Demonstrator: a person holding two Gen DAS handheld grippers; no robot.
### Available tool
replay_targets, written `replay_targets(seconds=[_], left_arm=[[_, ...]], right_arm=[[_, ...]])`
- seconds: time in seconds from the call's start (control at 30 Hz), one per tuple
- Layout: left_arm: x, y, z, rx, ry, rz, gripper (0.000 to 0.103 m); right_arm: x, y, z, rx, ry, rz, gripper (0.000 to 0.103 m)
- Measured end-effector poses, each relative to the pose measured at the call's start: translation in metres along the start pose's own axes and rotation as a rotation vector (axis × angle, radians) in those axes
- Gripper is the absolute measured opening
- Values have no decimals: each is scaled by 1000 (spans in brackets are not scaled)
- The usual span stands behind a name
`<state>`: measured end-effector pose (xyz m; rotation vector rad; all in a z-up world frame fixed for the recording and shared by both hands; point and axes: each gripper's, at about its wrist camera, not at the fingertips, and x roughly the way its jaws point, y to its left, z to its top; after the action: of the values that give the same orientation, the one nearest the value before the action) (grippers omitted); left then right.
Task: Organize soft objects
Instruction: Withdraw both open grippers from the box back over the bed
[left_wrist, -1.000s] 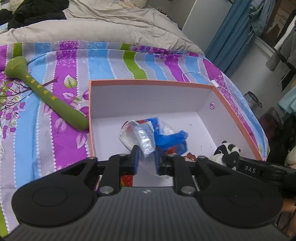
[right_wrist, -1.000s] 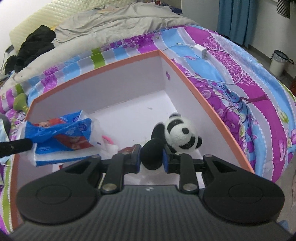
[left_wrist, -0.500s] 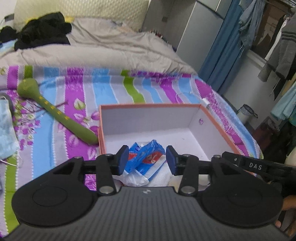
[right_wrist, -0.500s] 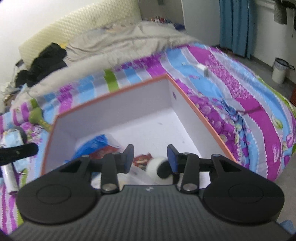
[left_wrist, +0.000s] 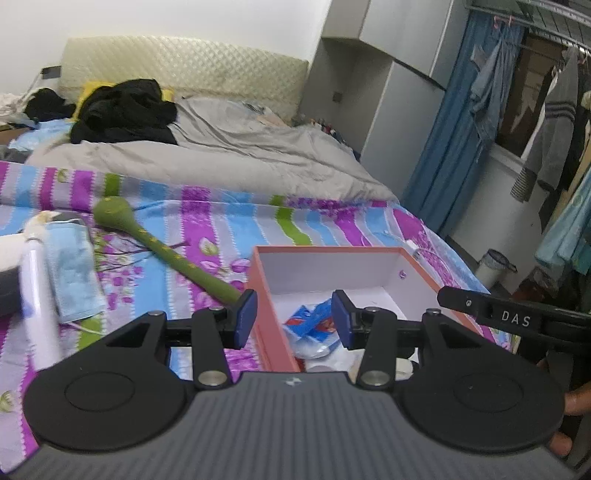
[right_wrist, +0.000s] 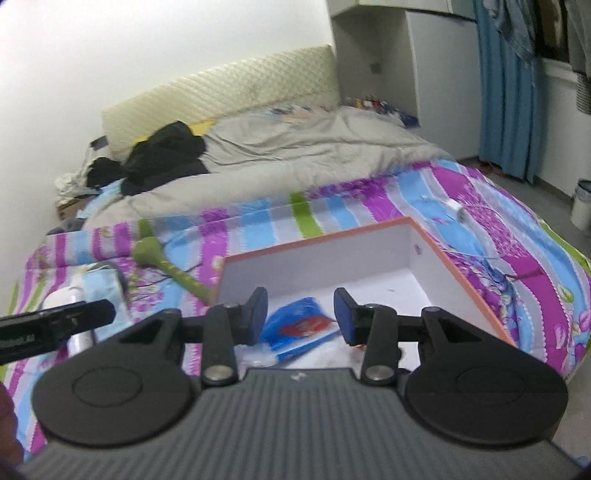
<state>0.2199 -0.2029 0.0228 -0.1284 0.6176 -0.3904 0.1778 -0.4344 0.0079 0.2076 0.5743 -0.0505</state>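
Observation:
An orange-rimmed white box (left_wrist: 325, 253) (right_wrist: 458, 254) sits on the striped bedspread. A blue tissue pack (left_wrist: 314, 323) (right_wrist: 299, 326) lies inside it. The panda toy is hidden behind the gripper bodies. My left gripper (left_wrist: 293, 319) is open and empty, raised above the box's near left corner. My right gripper (right_wrist: 300, 314) is open and empty, raised above the box's near side. A green long-handled soft mallet (left_wrist: 162, 247) (right_wrist: 166, 267) lies on the bed left of the box.
A light blue cloth (left_wrist: 72, 266) and a white tube (left_wrist: 37, 295) lie on the bed at the left. A white charger with cable (right_wrist: 460, 212) lies right of the box. Grey quilt and black clothes (left_wrist: 122, 110) lie further back. A bin (left_wrist: 495, 264) stands on the floor.
Both grippers opened, releasing the tissue pack and the panda into the box, then rose and pulled back away from the box.

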Motion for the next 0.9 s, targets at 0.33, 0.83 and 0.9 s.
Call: replay_targets(seconds=[0.33, 0.83, 0.9], left_arm=[[-67, 55, -35, -21, -62, 81, 50], [-84, 142, -112, -78, -11, 209, 50], [-87, 152, -121, -70, -9, 238, 50]], right_arm=[[-22, 68, -36, -94, -28, 116, 43], [-6, 151, -125, -160, 2, 315, 43], [-3, 161, -134, -159, 11, 340, 43]])
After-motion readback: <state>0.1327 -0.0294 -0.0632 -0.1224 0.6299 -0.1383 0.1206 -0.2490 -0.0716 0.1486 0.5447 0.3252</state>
